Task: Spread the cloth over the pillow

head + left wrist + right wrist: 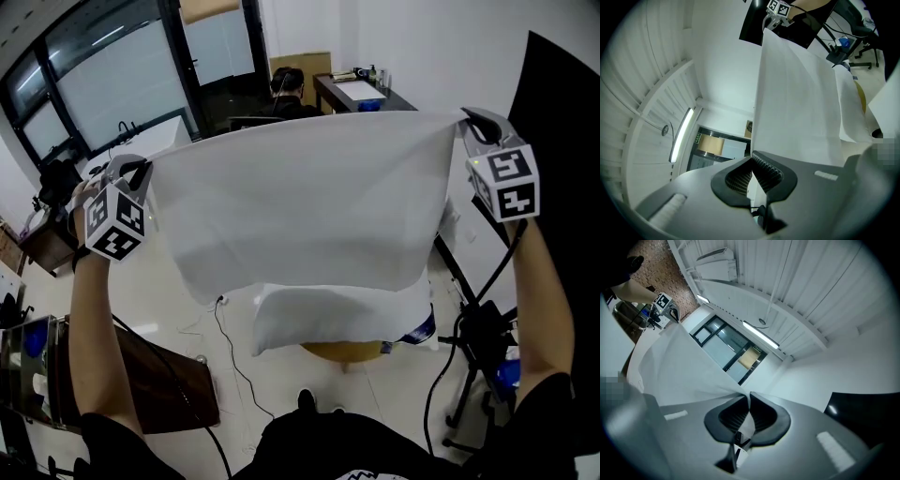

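Note:
A white cloth hangs stretched in the air between my two grippers, held by its top corners. My left gripper is shut on the left corner, and my right gripper is shut on the right corner. Below the cloth lies a white pillow on a small round wooden table; the cloth's lower edge hides the pillow's far part. In the left gripper view the cloth runs from the shut jaws toward the other gripper. In the right gripper view the cloth is pinched in the jaws.
A black stand with cables is at the right of the table. A dark desk sits at the lower left, another desk at the back, with a seated person near it. Large windows line the left wall.

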Tool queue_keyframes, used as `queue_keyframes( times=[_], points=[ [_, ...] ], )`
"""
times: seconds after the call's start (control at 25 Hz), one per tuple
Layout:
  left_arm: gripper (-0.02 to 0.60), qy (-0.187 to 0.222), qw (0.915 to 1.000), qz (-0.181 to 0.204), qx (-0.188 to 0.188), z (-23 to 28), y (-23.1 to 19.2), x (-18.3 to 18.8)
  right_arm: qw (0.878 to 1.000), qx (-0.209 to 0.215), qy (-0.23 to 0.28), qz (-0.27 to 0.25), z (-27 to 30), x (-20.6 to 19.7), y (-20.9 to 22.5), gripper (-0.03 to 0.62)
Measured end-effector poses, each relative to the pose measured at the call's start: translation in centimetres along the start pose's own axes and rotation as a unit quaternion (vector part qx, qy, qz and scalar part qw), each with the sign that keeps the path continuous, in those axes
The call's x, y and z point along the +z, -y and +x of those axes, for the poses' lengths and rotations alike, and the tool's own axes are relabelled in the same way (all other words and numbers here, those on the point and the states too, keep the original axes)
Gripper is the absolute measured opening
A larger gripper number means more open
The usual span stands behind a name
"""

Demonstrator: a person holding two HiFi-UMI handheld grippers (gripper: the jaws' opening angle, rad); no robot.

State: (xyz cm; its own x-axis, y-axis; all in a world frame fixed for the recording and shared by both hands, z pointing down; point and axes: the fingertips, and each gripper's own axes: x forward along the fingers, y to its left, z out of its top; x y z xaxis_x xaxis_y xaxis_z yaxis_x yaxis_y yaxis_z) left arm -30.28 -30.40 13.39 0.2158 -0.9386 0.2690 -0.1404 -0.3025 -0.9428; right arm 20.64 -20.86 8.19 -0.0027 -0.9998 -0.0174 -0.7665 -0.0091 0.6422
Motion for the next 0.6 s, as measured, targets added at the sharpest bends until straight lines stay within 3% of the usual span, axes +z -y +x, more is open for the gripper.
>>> queue_keyframes(
  times=[0.6],
  points=[
    [0.002, 0.094, 0.9954, 0.001, -0.016, 11.7, -0.9, 7.0, 0.993, -0.075, -0.093, -0.015, 4.0, -5.8, 5.8, 0.009]
  ],
)
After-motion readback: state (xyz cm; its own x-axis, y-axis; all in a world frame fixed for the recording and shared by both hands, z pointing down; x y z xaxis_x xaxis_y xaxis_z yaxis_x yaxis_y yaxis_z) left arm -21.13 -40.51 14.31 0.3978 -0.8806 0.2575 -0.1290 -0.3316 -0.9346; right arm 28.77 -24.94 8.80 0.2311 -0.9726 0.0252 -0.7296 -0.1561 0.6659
